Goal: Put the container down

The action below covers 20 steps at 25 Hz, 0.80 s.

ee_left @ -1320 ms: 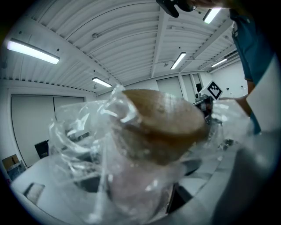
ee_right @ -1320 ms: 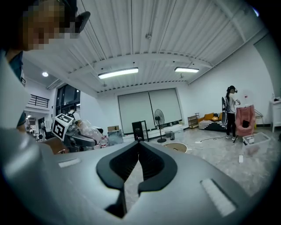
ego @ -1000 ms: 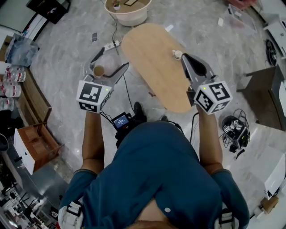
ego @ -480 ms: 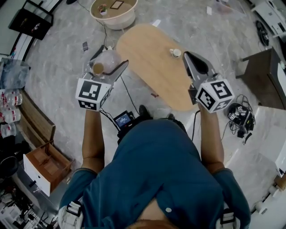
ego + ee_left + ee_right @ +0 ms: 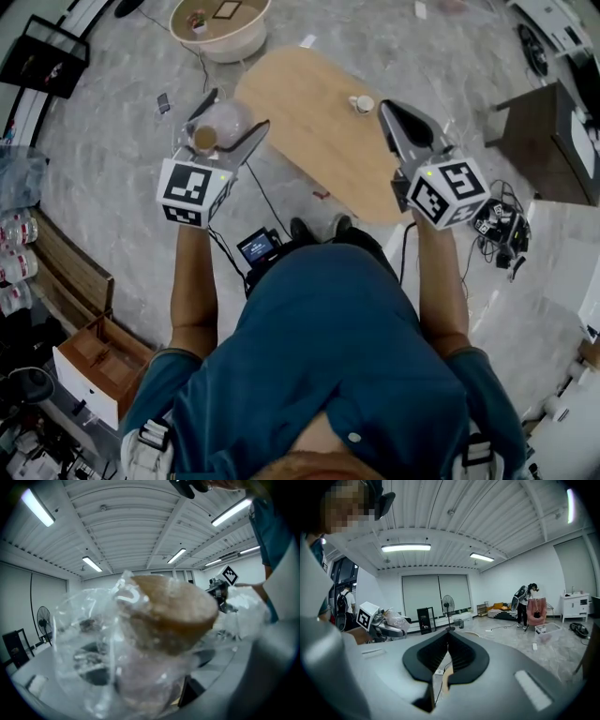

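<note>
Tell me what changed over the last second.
The person turned slightly, so the floor and table shifted in the head view. The left gripper still holds the container beside the table, above the floor; the right gripper stays shut and empty.

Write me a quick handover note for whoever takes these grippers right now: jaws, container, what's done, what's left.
Left gripper: jaws closed on the clear container with the cork-coloured top, held up in the air.
Right gripper: jaws shut, empty, by the wooden table's right edge.
Container: just left of the table, above the floor, not over the tabletop.
Done: container gripped.
Left: bring it over a surface, probably the table, lower it, open the jaws.
</note>
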Available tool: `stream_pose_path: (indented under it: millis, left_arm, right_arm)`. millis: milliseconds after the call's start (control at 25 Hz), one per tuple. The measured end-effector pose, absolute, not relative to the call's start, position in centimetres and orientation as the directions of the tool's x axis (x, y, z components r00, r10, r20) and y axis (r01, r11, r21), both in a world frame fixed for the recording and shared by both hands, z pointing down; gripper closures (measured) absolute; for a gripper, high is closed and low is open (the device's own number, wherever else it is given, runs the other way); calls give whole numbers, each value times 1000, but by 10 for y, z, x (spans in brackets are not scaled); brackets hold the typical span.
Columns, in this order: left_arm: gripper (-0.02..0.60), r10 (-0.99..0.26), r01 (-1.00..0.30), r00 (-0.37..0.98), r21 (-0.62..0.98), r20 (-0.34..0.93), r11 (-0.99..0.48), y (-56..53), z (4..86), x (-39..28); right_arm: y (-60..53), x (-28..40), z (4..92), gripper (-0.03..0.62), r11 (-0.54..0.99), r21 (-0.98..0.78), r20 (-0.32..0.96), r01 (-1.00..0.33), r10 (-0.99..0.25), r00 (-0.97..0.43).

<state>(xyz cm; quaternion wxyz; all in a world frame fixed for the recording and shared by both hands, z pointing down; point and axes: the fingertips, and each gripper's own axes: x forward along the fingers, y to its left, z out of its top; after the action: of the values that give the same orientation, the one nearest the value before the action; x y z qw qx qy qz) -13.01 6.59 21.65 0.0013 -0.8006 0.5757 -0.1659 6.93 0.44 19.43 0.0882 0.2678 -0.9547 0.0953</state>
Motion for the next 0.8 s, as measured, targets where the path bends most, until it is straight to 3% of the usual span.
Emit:
stream_pose_path:
  millis: [360,600,800]
  left_arm:
    - [170,-925,-936,247,-176,289,-305,61,226,-134]
    - [170,-941,-962,173,-156,291,-225,50,229,-154]
    - [170,-946,-969,132,-164,296,-187,35,233,-127]
  right_arm:
    - [-18,62,206,583,849,-159,235,-504,-464,-854]
    - [-47,21,215,583,897,-161,267,-412,-362,-893]
    - [-68,37,220,583,917,-172,270,-361,-309,-912]
